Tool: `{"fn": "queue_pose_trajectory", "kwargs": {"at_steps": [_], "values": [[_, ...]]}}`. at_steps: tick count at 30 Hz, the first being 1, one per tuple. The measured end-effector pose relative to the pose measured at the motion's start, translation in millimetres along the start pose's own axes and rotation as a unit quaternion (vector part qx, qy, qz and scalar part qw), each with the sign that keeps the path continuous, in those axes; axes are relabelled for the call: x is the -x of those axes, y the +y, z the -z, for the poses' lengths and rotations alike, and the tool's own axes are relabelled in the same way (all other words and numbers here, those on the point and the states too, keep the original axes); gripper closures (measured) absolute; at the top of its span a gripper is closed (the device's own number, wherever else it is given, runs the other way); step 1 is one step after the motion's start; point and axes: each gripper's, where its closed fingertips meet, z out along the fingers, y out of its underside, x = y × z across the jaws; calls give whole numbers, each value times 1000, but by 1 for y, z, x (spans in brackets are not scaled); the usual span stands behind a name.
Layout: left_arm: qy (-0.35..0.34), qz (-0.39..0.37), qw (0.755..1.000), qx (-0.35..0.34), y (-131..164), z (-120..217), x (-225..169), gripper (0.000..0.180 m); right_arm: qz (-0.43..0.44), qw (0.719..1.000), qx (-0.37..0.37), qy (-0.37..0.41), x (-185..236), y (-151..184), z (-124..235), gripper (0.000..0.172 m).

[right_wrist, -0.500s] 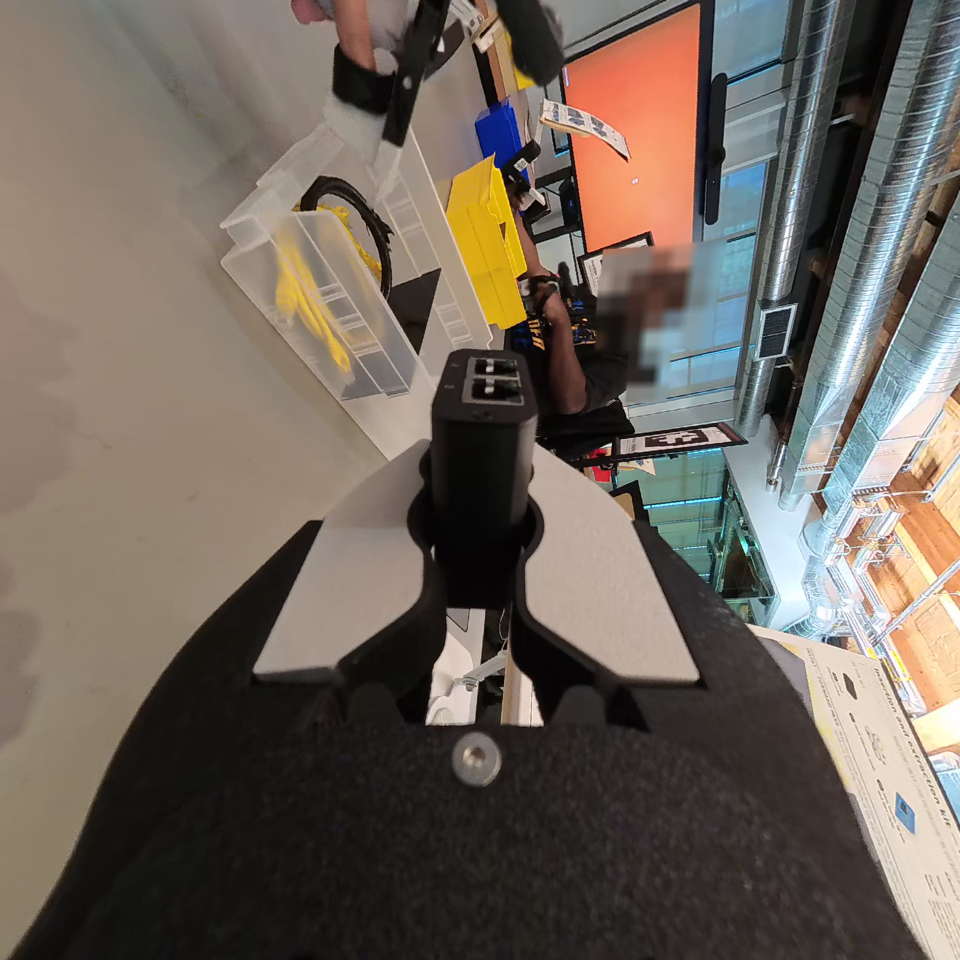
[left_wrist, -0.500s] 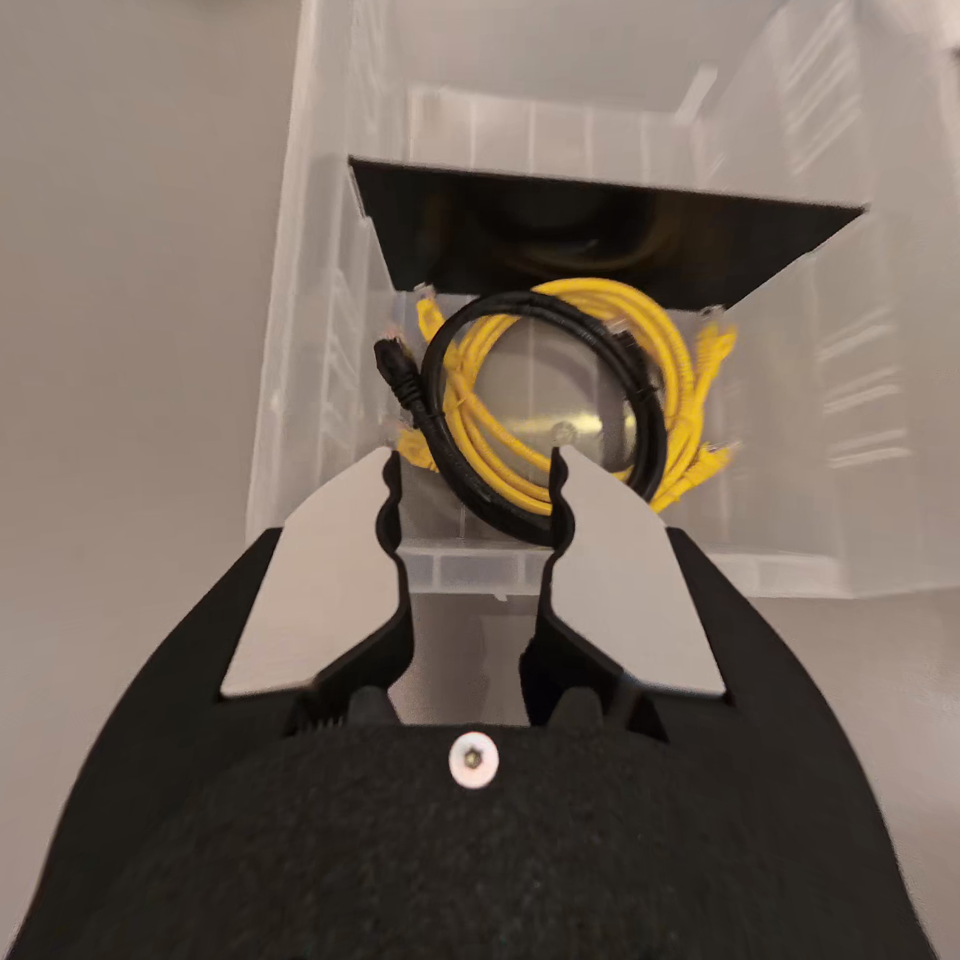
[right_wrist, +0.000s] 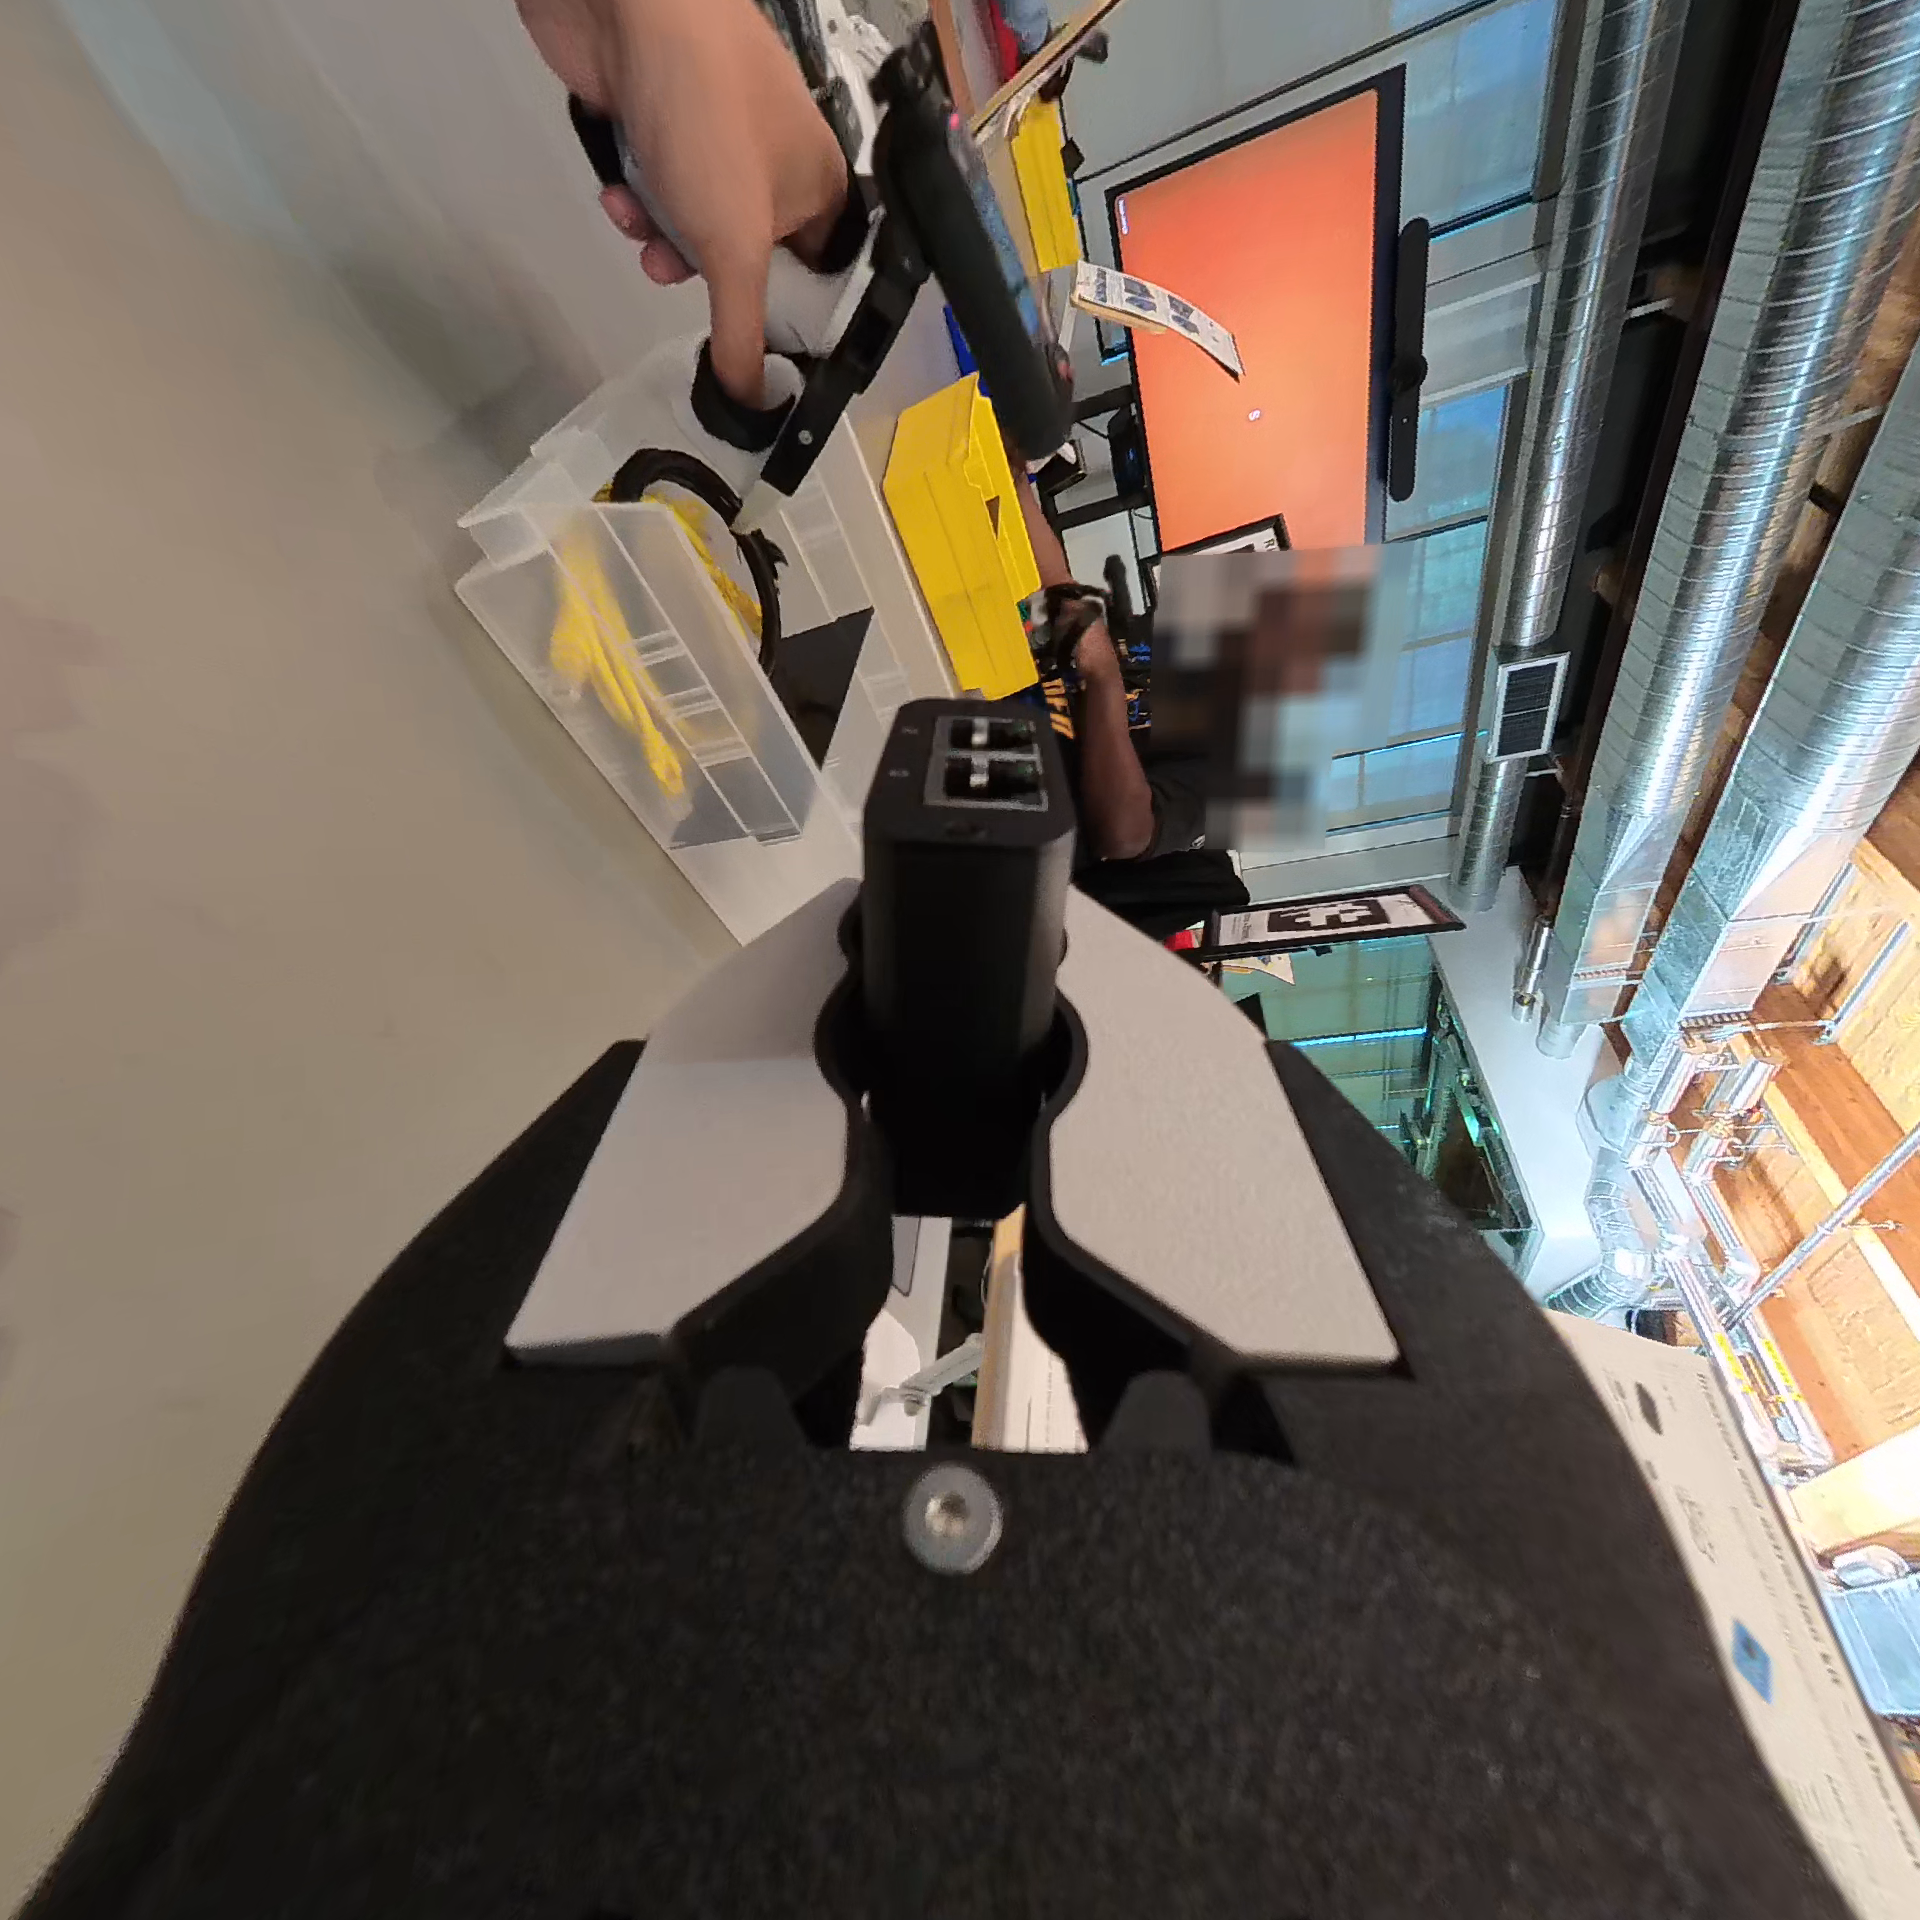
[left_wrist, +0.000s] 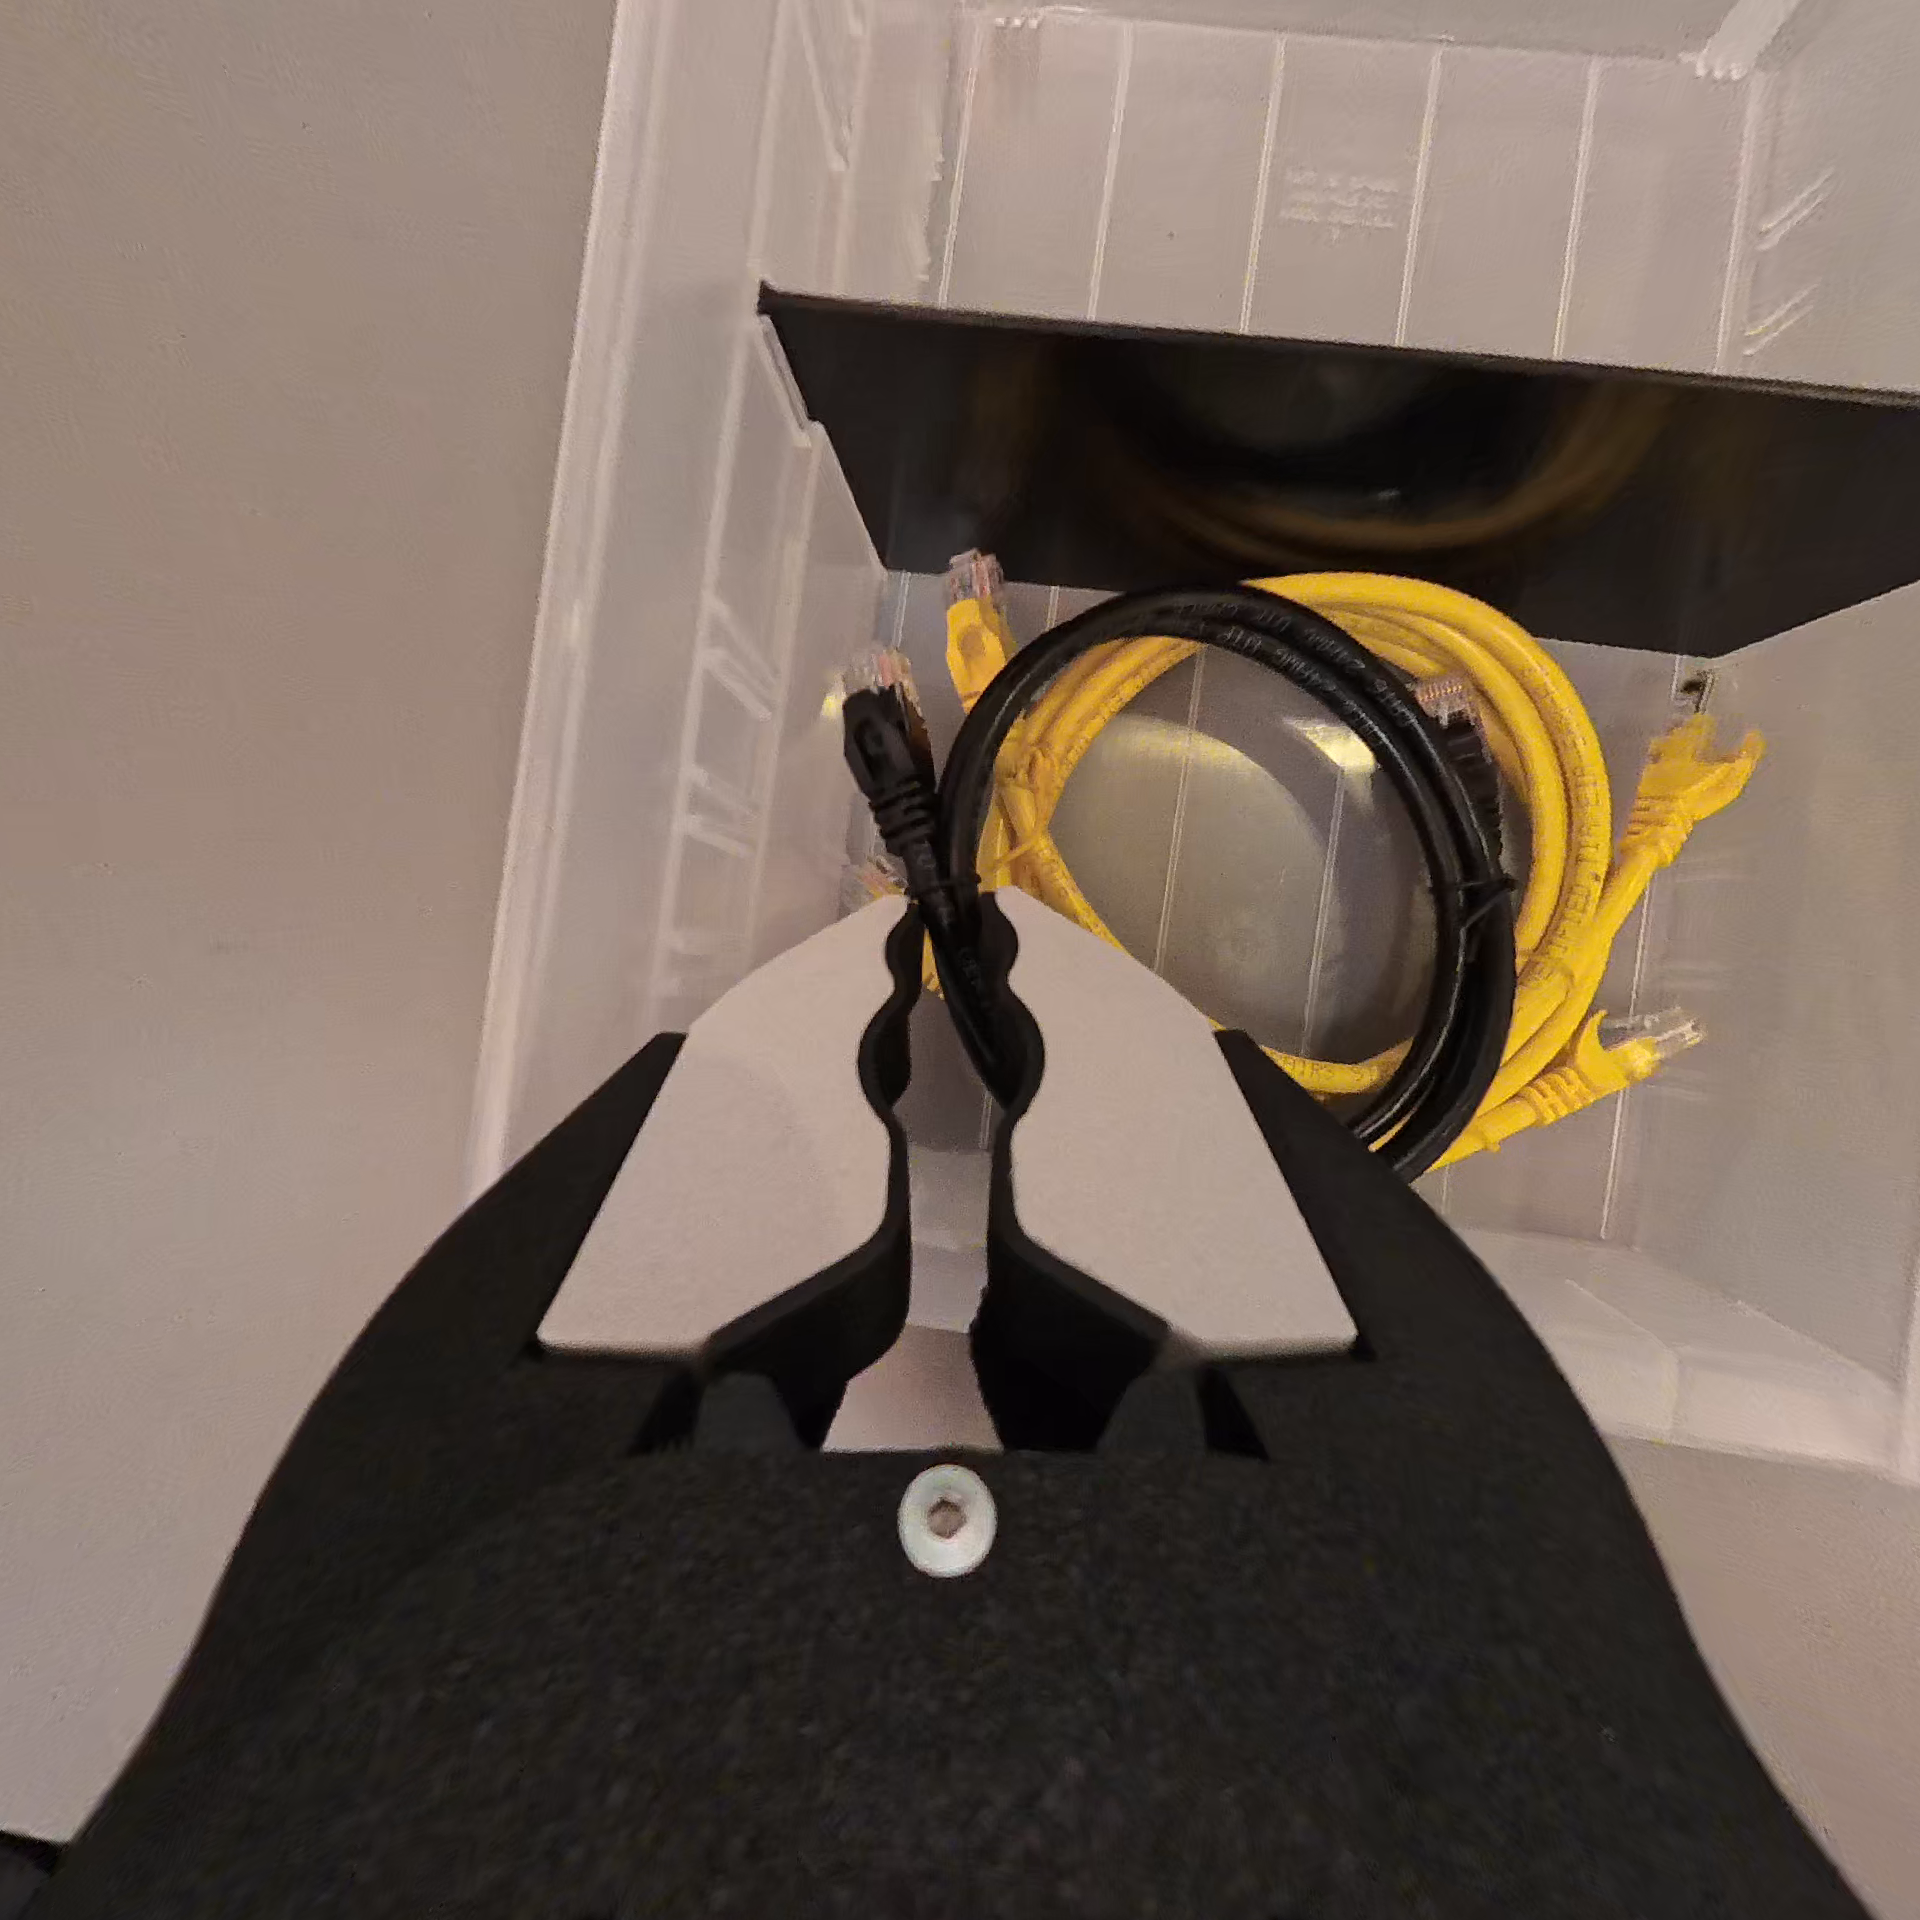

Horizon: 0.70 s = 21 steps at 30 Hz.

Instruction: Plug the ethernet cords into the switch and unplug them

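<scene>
My left claw (left_wrist: 951, 925) is pinched nearly closed on the black cord (left_wrist: 1455, 831), with the cable running up between the two fingertips just below its strain-relief boot. The black plug (left_wrist: 881, 727) sticks up above the tips, tilted a little to the left. Past the claw, the rest of that cord curls in a tied coil that leans against a bundle of yellow cords (left_wrist: 1548, 748), their plugs poking out on the left and right sides. Both coils sit inside a clear plastic bin (left_wrist: 665, 644), and a dark panel (left_wrist: 1299, 457) slants across the bin above them. The bin rests on the pale counter (left_wrist: 260, 623).

My right claw (right_wrist: 961, 997) is clamped on the black switch (right_wrist: 966, 883), its fingers pressing the body from either side at roughly its middle. The switch points away from me, its end face showing two ports (right_wrist: 982, 764), one above the other, both open. Beyond it, off to the left, I see the same clear bin (right_wrist: 623, 623) on the counter (right_wrist: 208, 727), with a hand (right_wrist: 717, 177) holding the left claw (right_wrist: 753, 514) down into it at the cords. Behind the bin stand yellow bins (right_wrist: 961, 540), and farther back an orange screen (right_wrist: 1257, 343).
</scene>
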Motion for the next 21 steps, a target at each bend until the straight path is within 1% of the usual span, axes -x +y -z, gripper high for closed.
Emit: {"fn": "queue_pose_trajectory", "kwargs": {"at_steps": [2,4,6,8,12,15,17,19,21], "values": [[-4,-15,999,-28,-6,7,0,172,2,1000,-1,6,-5,-2,4,146],[15,-20,997,-78,-18,27,-5,174,4,1000,2,13,-9,-2,9,146],[47,-27,990,-133,-32,56,-14,175,5,1000,4,20,-14,-1,14,146],[66,-46,980,-180,-43,89,-21,176,0,1000,2,29,-20,-1,18,146],[107,-105,958,-244,-50,156,-44,176,-8,999,-2,41,-28,0,25,146],[165,-132,942,-261,-38,198,-73,176,-9,999,0,45,-30,1,27,146],[221,-152,930,-252,-21,215,-104,176,-8,999,3,45,-31,3,27,146],[260,-173,926,-211,5,210,-136,176,-7,999,6,44,-30,4,26,146],[290,-196,922,-168,36,191,-167,176,-7,999,9,43,-29,6,26,146]]}}
